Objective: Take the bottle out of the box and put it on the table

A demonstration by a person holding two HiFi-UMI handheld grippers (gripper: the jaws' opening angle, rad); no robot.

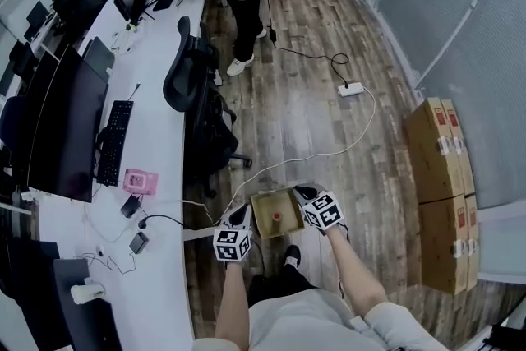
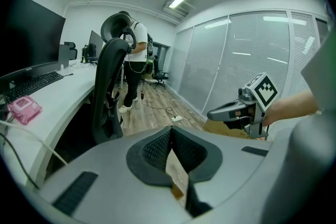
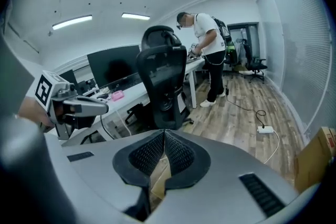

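Both arms reach forward and down. The left tongs [image 1: 242, 215] and the right tongs [image 1: 306, 193] are at the two sides of the small open brown cardboard box [image 1: 265, 206] on the wooden floor [image 1: 312, 111]. Both tongs are pinched shut. The red-topped bottle [image 1: 277, 217] stands inside the box. Only its tiny, blurry top shows.

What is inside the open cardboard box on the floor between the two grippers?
From above, only a small red cap shows inside the box; it is probably the bottle's top. Whatever lies beneath the cap is covered, and the box walls hide the rest.
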